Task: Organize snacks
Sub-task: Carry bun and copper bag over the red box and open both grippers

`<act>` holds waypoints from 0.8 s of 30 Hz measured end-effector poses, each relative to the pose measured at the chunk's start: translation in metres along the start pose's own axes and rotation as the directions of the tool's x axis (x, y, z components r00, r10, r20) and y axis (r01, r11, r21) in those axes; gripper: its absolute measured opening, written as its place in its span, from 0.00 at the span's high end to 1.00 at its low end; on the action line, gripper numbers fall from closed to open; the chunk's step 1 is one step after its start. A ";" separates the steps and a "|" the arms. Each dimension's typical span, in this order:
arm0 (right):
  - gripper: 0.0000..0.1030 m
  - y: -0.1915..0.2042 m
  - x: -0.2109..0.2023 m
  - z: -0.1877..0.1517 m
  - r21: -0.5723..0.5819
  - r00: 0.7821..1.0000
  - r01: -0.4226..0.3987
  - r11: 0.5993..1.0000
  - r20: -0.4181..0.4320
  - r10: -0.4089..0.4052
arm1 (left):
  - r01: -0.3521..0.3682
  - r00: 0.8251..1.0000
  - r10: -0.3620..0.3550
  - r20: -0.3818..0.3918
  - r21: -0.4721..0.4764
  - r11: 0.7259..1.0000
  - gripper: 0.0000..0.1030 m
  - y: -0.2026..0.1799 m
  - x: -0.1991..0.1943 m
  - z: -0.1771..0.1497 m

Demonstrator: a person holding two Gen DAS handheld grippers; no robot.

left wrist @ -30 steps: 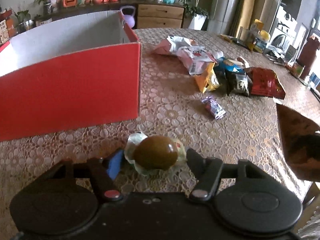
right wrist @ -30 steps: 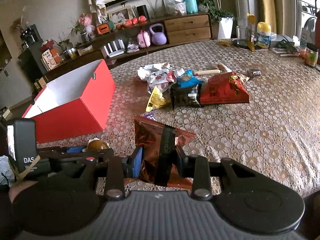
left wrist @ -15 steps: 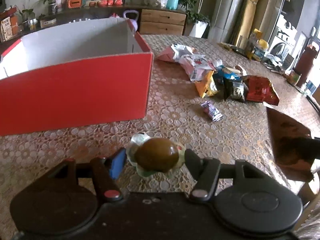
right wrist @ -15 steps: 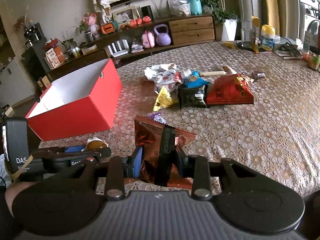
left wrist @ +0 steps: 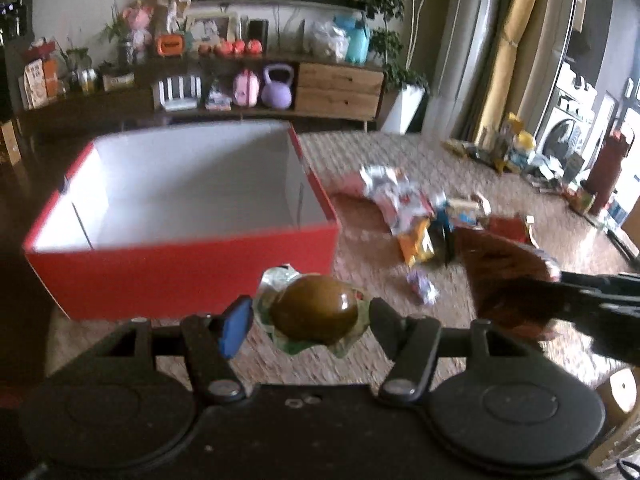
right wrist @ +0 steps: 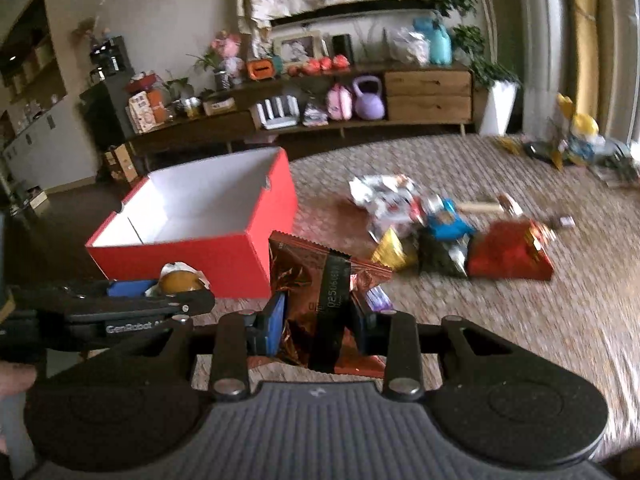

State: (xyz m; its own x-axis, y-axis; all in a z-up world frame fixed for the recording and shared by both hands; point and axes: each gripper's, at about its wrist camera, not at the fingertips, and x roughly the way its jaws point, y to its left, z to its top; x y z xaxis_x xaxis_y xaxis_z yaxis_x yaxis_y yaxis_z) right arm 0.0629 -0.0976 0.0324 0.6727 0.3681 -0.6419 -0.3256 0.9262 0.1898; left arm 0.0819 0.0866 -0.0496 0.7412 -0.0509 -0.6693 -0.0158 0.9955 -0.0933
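My left gripper [left wrist: 308,316] is shut on a round brown snack in clear wrap [left wrist: 314,309], held above the table in front of the red box [left wrist: 180,272]. The box is open, white inside and looks empty. My right gripper [right wrist: 320,326] is shut on a shiny brown-red snack bag [right wrist: 316,276], held upright to the right of the box [right wrist: 180,256]. The left gripper with its snack [right wrist: 180,280] shows at the left of the right wrist view. The bag [left wrist: 508,280] shows at the right of the left wrist view.
A heap of loose snack packets [right wrist: 436,228] lies on the lace-patterned tablecloth [right wrist: 520,320] right of the box, with a red bag [right wrist: 508,256] at its right end. Bottles and clutter [left wrist: 520,152] stand at the table's far right. A sideboard [right wrist: 360,100] stands behind.
Both grippers have risen with their snacks and moved toward the red box; the box's white inside now shows from above. The view is blurred by motion.
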 end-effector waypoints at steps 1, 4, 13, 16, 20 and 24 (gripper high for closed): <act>0.68 0.005 0.002 0.006 -0.010 1.000 -0.008 1.000 0.008 0.008 | -0.004 1.000 0.004 0.012 -0.001 1.000 0.40 0.003 -0.003 0.006; 0.68 0.018 0.010 0.022 -0.037 0.999 -0.024 0.999 0.023 0.025 | -0.018 0.999 0.018 0.041 0.002 1.000 0.40 0.009 -0.011 0.022; 0.68 0.057 0.049 0.061 -0.110 0.998 -0.056 0.992 0.029 0.060 | -0.082 0.993 0.082 0.080 0.006 0.997 0.39 0.035 -0.001 0.065; 0.68 0.069 0.068 0.069 -0.131 0.998 -0.058 0.990 0.022 0.062 | -0.115 0.991 0.114 0.076 0.007 0.993 0.39 0.045 0.010 0.075; 0.68 0.084 0.089 0.077 -0.161 0.997 -0.071 0.984 0.012 0.074 | -0.138 0.988 0.138 0.069 0.006 0.990 0.39 0.059 0.025 0.086; 0.68 0.096 0.114 0.082 -0.199 0.997 -0.081 0.977 -0.018 0.079 | -0.160 0.986 0.160 0.039 -0.007 0.987 0.39 0.074 0.041 0.090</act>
State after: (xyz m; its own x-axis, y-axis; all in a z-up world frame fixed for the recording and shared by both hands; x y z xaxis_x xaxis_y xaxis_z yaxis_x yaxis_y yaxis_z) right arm 0.1623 0.0398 0.0382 0.6325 0.4389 -0.6382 -0.5049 0.8585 0.0901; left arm 0.1718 0.1656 -0.0175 0.7551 0.1121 -0.6460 -0.1385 0.9903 0.0099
